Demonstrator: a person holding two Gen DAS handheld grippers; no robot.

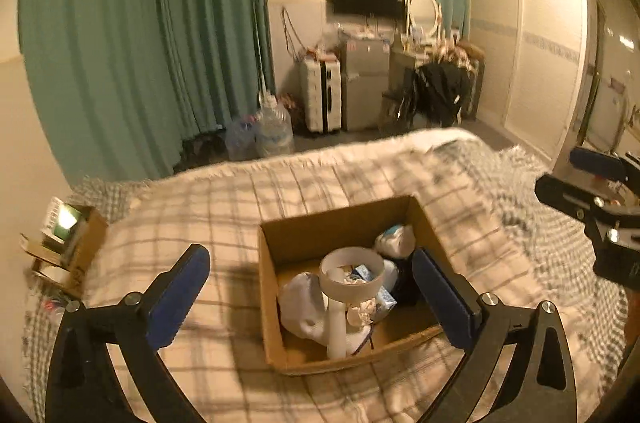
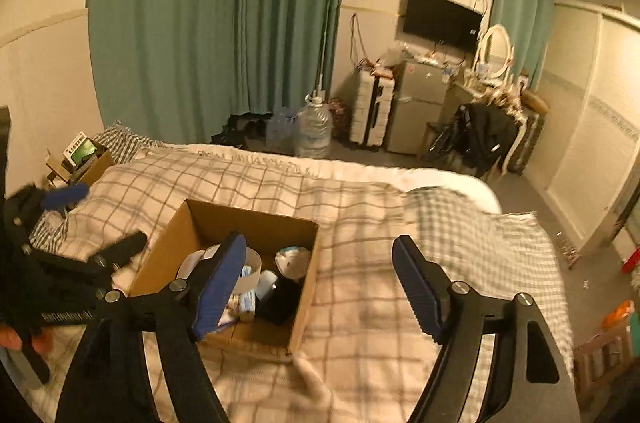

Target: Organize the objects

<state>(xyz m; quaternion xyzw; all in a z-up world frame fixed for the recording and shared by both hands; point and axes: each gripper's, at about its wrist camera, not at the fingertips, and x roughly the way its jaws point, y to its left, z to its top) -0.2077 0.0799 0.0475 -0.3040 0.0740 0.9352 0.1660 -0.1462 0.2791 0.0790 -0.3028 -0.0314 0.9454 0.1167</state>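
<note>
An open cardboard box [image 1: 280, 255] sits on the plaid bed cover [image 1: 224, 191]. It holds a white stand with a round cup top [image 1: 351, 273], white wrapped items and small blue-white cartons. My left gripper [image 1: 312, 279] is open and empty, its blue pads straddling the box from above. In the right wrist view the same box [image 2: 168, 243] lies left of centre. My right gripper [image 2: 320, 283] is open and empty, above the box's right side and the cover. The left gripper [image 2: 92, 223] shows at the left edge there.
A smaller cardboard box with a green packet [image 1: 68, 235] sits at the bed's left edge. Beyond the bed stand water jugs [image 1: 272, 127], a white suitcase [image 1: 322, 95], a small fridge [image 1: 364, 83] and a chair with dark clothes [image 1: 440, 91]. Green curtains hang behind.
</note>
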